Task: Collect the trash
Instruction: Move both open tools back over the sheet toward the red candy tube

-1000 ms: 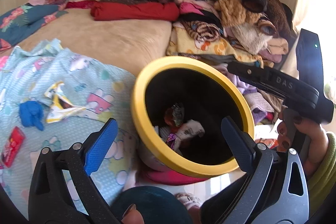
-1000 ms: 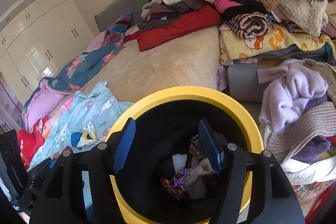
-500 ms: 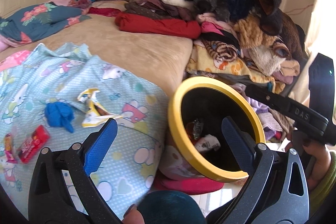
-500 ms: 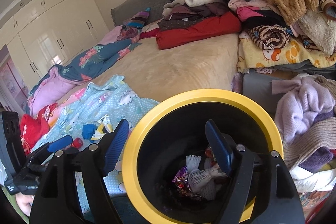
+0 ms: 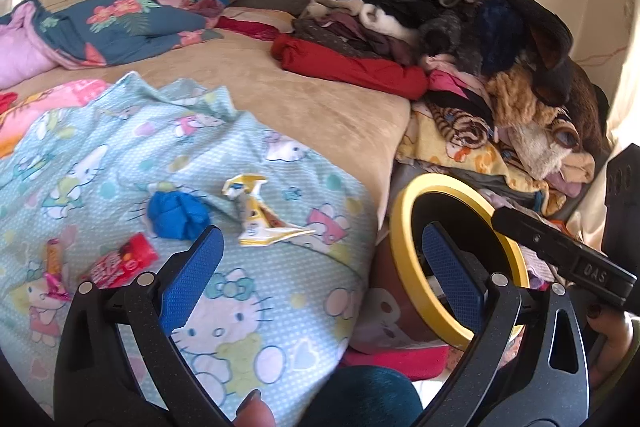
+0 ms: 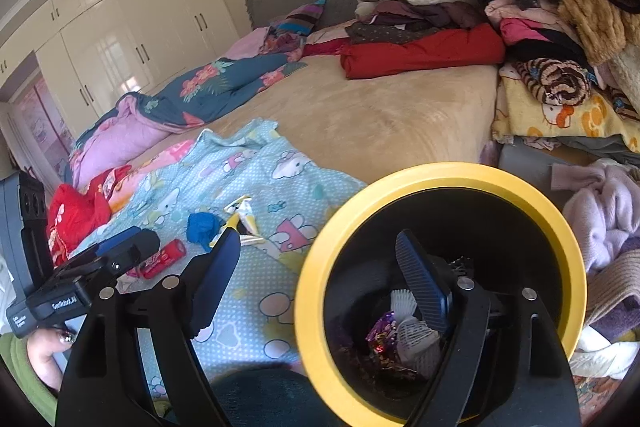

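Note:
Loose trash lies on a light blue cartoon-print sheet (image 5: 248, 299): a crumpled blue piece (image 5: 178, 217), a yellow-white wrapper (image 5: 256, 211), a red wrapper (image 5: 120, 261) and a small pink candy wrapper (image 5: 52, 271). My left gripper (image 5: 320, 239) is open and empty, above the sheet's near edge. A black bin with a yellow rim (image 6: 440, 173) stands beside the bed and holds several wrappers (image 6: 400, 335). My right gripper (image 6: 318, 243) hovers at the bin's left rim with its jaws opening and nothing between them. From this side the blue piece (image 6: 202, 225) and red wrapper (image 6: 164, 257) lie beyond its left finger.
A tall heap of clothes (image 5: 480, 47) fills the bed's right side and spills toward the bin. A flowered quilt (image 5: 120, 27) lies at the back left. White wardrobes (image 6: 120, 39) line the far wall. A lilac sweater (image 6: 608, 203) lies right of the bin.
Both grippers have swung left, away from the bin's mouth toward the sheet with the trash. The right jaws have widened. The bin has slid to the right in both views.

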Available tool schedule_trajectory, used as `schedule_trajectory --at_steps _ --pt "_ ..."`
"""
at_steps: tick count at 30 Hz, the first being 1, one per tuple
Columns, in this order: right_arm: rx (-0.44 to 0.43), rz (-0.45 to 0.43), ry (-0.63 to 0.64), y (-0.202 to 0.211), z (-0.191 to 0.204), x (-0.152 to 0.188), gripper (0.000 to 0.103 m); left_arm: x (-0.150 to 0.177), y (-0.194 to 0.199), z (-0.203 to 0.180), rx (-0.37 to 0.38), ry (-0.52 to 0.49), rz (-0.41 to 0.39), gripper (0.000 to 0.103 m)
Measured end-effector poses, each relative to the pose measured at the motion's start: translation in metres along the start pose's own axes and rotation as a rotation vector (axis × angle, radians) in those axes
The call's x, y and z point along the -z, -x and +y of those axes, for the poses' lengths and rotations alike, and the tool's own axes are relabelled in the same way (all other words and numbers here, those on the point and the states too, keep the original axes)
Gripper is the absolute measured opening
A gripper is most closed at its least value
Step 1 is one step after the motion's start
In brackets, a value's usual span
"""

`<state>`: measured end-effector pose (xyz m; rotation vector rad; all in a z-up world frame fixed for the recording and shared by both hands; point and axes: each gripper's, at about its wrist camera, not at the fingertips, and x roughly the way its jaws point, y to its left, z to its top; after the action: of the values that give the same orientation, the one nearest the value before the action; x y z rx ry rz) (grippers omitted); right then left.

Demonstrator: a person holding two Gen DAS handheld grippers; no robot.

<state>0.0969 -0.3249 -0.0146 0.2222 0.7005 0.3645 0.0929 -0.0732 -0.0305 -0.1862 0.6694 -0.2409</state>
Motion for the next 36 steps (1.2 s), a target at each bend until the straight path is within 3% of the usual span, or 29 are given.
schedule_trajectory --at_steps 29,36 --pt "-0.093 0.094 0.181 -0.046 0.087 0.002 0.079 -0.004 0.027 0.096 -0.130 0.155 -0.059 0.092" --pt "-0.102 0.117 0.233 -0.063 0.106 0.003 0.079 -0.003 0.032 0.116 -0.165 0.146 -0.054 0.092"
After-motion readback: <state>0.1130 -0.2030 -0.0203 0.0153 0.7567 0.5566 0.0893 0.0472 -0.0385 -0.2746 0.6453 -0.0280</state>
